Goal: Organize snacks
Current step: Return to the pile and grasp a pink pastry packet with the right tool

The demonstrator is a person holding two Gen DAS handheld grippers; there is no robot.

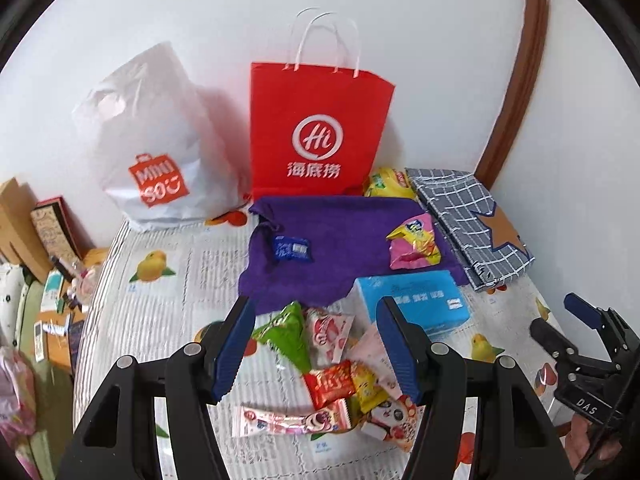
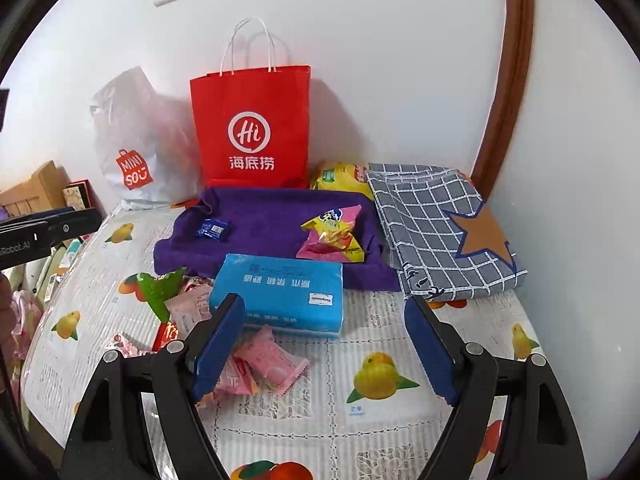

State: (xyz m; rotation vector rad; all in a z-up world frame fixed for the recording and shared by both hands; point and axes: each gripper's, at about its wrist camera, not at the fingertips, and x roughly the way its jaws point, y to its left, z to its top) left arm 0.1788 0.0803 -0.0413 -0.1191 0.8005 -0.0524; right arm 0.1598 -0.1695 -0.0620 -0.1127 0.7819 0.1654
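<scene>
Below both wide-open, empty claws [image 1: 316, 346] [image 2: 324, 346], long pink snack packet [image 1: 292, 420] lies crosswise.

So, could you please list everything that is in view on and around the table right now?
Paper bag: one, red, upright at the wall.
Plastic bag: one, white, left of the paper bag.
Towel: one, purple, before the bags.
Blue packet: one, on the towel.
Pink-yellow packet: one, on the towel.
Yellow packet: one, behind the towel.
Checked cloth: one, grey, right of the towel.
Tissue pack: one, blue, front of the towel.
Snack pile: several, mixed colours, table front.
Table: one, fruit-print cover.
Left gripper: open, over the pile.
Right gripper: open.
</scene>
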